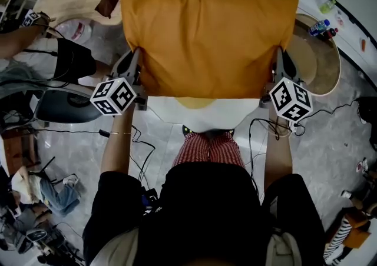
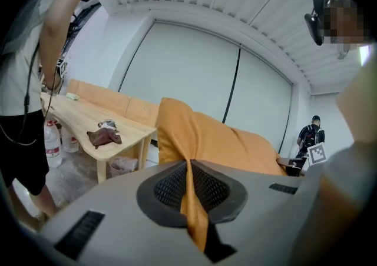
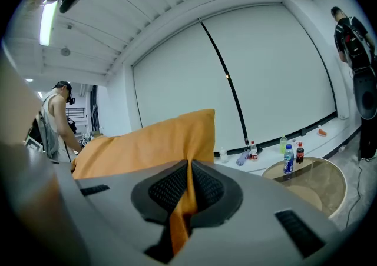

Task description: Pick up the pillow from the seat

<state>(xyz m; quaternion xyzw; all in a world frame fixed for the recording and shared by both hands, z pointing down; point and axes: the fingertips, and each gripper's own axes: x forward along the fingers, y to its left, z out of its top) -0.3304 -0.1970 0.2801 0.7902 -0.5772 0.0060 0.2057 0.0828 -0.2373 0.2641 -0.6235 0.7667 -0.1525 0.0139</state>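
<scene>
1. While it hangs between the two grippers, the orange pillow [image 1: 209,38] spreads wide in the head view and hides most of what lies below. Both gripper views show it up in the air, above the level of a wooden tabletop [image 2: 88,126]. Judged from its sag and creases, it is soft, light and bulky, not fragile. It is likely to bend and swing rather than keep its shape.
2. Seat [image 1: 200,116]: white, with only its near edge showing under the pillow's lower edge. The pillow looks clear of it, though contact cannot be ruled out from this view.
3. Left gripper [image 1: 134,65]: set at the pillow's left side edge. Its jaws are closed almost fully, pinching a thin strip of orange cloth.
4. Right gripper [image 1: 278,62]: set at the opposite side edge, level with the left. Its jaws are likewise nearly together on the cloth.
5. Fold [image 2: 191,200]: the pinched cloth runs out between the pads as a narrow ribbon, so each hold appears to take cover only, not filling. Smooth cloth may creep out under a swing. The better purchase is probably a deeper bite at the two side edges, with both holds kept level.
</scene>
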